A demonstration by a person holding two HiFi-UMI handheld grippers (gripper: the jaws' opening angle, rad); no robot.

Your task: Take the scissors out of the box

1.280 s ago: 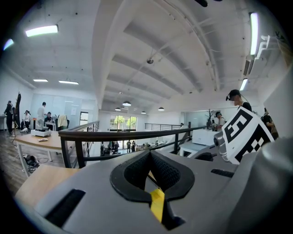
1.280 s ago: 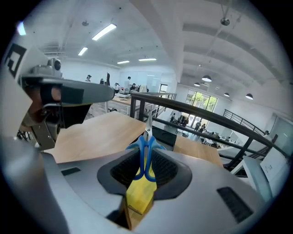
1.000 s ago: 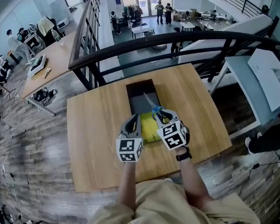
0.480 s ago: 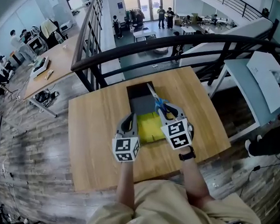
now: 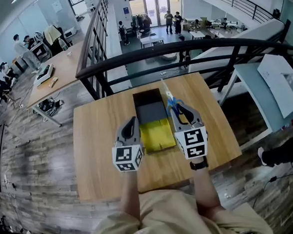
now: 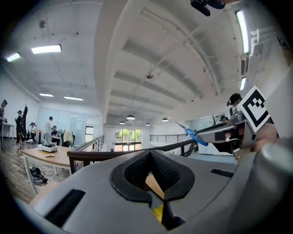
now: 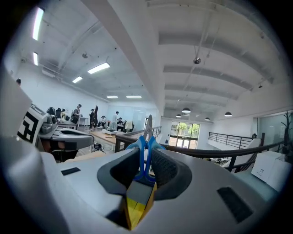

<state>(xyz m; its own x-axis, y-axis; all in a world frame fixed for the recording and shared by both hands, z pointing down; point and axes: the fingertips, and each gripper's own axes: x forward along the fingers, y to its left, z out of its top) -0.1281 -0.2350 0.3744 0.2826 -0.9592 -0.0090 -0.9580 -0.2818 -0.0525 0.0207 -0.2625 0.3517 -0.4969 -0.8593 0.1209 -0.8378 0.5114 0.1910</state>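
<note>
A long open box [image 5: 151, 111], dark grey in its far half and yellow in its near half, lies on the wooden table [image 5: 99, 145]. My right gripper [image 5: 181, 113] is shut on the blue handles of the scissors [image 5: 171, 102], held above the box's right rim with the blades pointing away. In the right gripper view the scissors [image 7: 145, 137] stand upright between the pads [image 7: 162, 167]. My left gripper [image 5: 129, 129] hovers over the box's left side, shut with nothing in it. The left gripper view shows the scissors [image 6: 194, 135] at the right, in the air.
A black railing [image 5: 191, 47] runs just beyond the table's far edge, with a drop to a lower floor behind it. A white desk [image 5: 269, 82] stands to the right. The person's legs fill the bottom of the head view.
Both grippers have risen. The right one has lifted the scissors up and to the right, out of the box. The left one has come up off the box's left edge.
</note>
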